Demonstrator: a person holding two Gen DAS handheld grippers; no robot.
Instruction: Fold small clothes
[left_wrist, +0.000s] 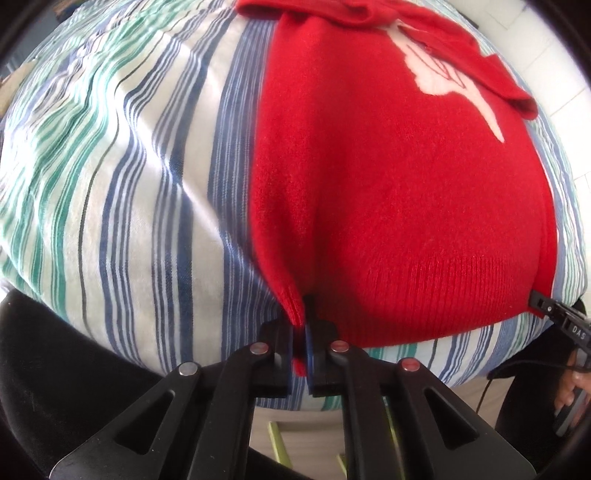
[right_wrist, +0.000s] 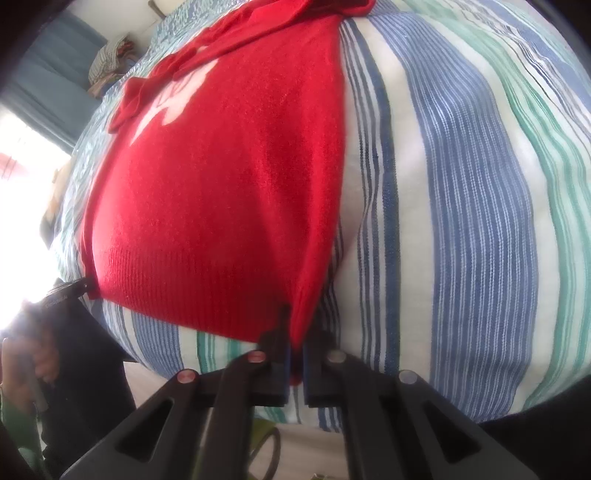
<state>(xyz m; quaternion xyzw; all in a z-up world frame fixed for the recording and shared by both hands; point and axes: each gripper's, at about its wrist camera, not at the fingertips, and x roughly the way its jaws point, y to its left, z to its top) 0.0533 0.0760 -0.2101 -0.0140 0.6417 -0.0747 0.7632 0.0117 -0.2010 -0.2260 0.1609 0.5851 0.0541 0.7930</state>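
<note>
Both of your grippers, left gripper (left_wrist: 300, 332) and right gripper (right_wrist: 294, 350), clench their fingers on the red sweater's (left_wrist: 399, 206) near hem corners, on the striped bed (left_wrist: 147, 184).

One red sweater (left_wrist: 399, 192); one striped bedcover (left_wrist: 147, 192); two hand-held grippers (left_wrist: 300, 328) (right_wrist: 294, 354).

Both grippers point steeply down, side by side. The left gripper (left_wrist: 300, 325) is pinched on one bottom corner of the red sweater (left_wrist: 399, 192); the right gripper (right_wrist: 295, 350) is clamped on the other corner. A hand (left_wrist: 570, 391) grips the right handle.
</note>
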